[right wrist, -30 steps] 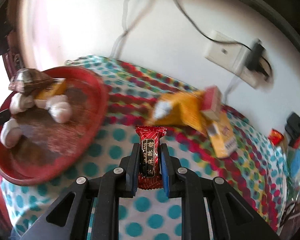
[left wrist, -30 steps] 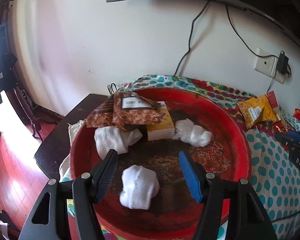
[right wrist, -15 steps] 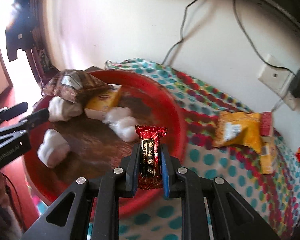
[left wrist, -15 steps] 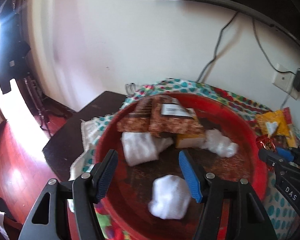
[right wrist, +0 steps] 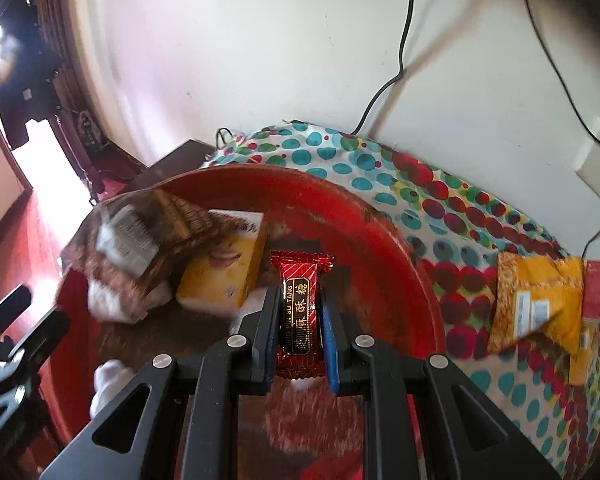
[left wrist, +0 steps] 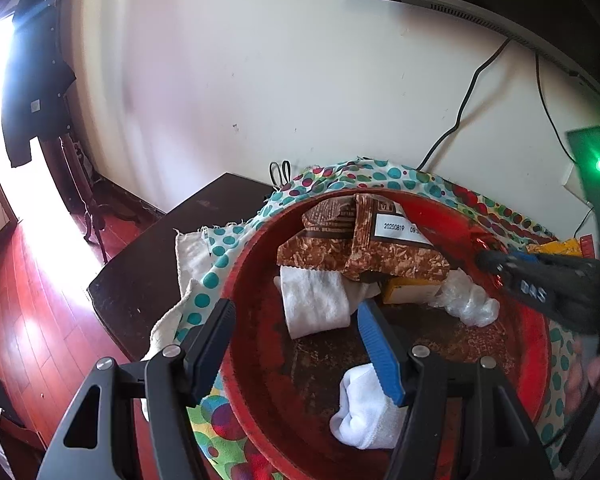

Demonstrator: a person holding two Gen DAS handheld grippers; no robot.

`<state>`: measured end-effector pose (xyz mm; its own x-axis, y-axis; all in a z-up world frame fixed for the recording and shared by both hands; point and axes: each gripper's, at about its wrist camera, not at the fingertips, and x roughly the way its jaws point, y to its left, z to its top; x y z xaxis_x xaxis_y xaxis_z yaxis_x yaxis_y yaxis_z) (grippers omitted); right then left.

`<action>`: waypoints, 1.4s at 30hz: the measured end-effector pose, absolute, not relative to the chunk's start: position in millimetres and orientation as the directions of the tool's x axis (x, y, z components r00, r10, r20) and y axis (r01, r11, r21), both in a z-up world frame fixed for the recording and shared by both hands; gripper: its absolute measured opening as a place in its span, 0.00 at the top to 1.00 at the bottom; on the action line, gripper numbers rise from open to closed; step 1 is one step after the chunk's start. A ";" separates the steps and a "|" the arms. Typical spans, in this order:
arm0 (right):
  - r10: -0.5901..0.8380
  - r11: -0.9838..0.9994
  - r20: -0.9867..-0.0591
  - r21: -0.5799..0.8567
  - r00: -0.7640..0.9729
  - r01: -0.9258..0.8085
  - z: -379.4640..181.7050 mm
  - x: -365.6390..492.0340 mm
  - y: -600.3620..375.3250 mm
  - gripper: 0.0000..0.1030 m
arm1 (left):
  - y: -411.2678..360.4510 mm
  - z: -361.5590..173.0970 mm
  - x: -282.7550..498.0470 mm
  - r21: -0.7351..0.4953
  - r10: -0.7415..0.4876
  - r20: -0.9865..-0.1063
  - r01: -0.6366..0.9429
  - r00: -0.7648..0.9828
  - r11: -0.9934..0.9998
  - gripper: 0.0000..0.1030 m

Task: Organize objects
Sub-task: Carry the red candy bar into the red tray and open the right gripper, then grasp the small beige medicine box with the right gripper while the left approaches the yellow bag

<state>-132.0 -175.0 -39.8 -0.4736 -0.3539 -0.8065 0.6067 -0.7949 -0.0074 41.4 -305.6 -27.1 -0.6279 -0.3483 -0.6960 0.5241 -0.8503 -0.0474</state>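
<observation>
The red candy wrapper (right wrist: 301, 312) clamped between the jaws of the right gripper (right wrist: 300, 334) carries a black panel with gold lettering: the Latin line reads "PIN SU TANG" running lengthwise (its first letters are hidden by the finger), and beside it stand Chinese characters, of which "酥糖" can be made out. On the brown snack packet (left wrist: 374, 246) lying in the red tray (left wrist: 244, 280), a white label shows the printed number "20250819", followed by "09" before the rest is cut off. The black body of the right gripper (left wrist: 496, 258), seen from the left wrist, bears pale letters reading "DAS".
</observation>
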 end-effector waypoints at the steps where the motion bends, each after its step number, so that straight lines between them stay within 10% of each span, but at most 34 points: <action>1: -0.348 -0.796 -0.810 -0.009 -0.471 0.605 -41.8 -136.2 -177.4 0.82 | -305.9 -28.0 40.6 -0.050 -0.346 -0.698 0.524 -0.627 -0.850 0.36; 8: -0.311 -0.792 -0.836 -0.035 -0.453 0.609 -55.8 -146.3 -187.3 0.80 | -303.9 -32.6 36.1 -0.039 -0.344 -0.706 0.520 -0.618 -0.853 0.36; 12: -0.319 -0.791 -0.823 -0.042 -0.470 0.610 -53.0 -139.5 -181.0 0.58 | -302.2 -33.9 34.4 -0.030 -0.347 -0.706 0.516 -0.617 -0.856 0.37; 42: -0.262 -0.963 -0.707 0.145 -0.657 0.228 -24.5 -211.9 97.2 0.54 | -188.1 -35.5 18.7 0.142 -0.275 -0.634 0.240 -0.723 -0.960 0.36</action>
